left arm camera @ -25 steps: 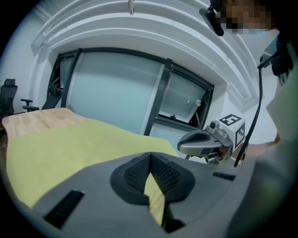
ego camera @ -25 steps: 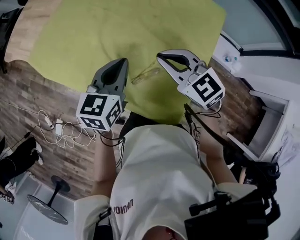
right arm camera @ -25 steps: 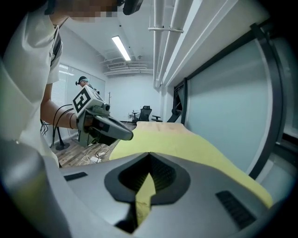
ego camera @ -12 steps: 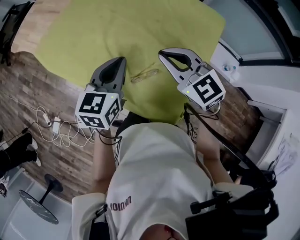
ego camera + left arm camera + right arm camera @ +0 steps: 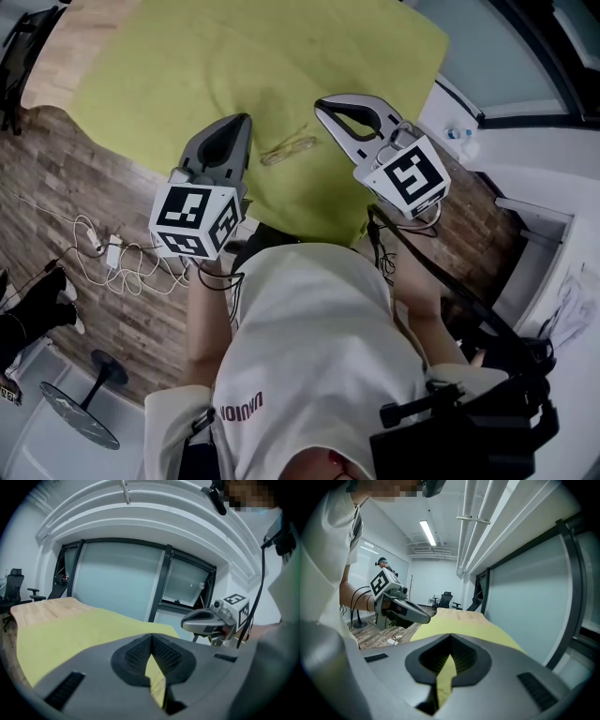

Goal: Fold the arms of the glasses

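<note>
A pair of thin clear-framed glasses (image 5: 289, 148) lies on the yellow-green cloth (image 5: 187, 66) near the table's front edge. My left gripper (image 5: 247, 120) hovers just left of the glasses with its jaws shut and nothing between them. My right gripper (image 5: 321, 106) hovers just right of them and slightly farther back, also shut and empty. In the left gripper view the shut pads (image 5: 140, 653) point over the cloth, with the right gripper (image 5: 206, 620) at the right. In the right gripper view the shut pads (image 5: 461, 656) show cloth beyond them and the left gripper (image 5: 401, 609) at the left.
The cloth covers a light wooden table (image 5: 56, 56). White cables and an adapter (image 5: 117, 255) lie on the wood-plank floor at the left, above a black stand base (image 5: 80, 412). A white ledge (image 5: 469, 122) and dark window frames run along the right.
The head view has shifted a little. Both grippers stay shut and hover in the same places beside the glasses.
</note>
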Available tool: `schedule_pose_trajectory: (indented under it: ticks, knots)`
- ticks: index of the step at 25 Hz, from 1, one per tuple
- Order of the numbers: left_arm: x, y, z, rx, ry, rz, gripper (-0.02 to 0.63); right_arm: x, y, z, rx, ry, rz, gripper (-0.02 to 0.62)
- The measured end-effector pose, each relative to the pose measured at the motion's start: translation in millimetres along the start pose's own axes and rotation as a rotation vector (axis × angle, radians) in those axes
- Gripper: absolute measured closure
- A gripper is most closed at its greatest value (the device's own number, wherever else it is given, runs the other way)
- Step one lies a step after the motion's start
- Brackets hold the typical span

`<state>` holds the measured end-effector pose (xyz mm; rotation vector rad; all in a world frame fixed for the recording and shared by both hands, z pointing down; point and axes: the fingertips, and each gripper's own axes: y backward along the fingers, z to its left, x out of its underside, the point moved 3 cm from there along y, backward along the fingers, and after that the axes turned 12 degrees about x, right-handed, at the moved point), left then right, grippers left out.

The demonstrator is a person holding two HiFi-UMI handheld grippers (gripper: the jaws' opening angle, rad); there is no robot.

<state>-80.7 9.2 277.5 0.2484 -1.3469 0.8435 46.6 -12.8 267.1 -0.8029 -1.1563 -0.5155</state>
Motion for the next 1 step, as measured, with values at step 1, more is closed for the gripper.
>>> schedule_pose_trajectory:
  ticks: [1]
  knots:
    - [0.1,-0.2,0.2,0.0,0.0,0.002,0.594,-0.1,0.0,-0.5,0.005,-0.017,0.004,0.575]
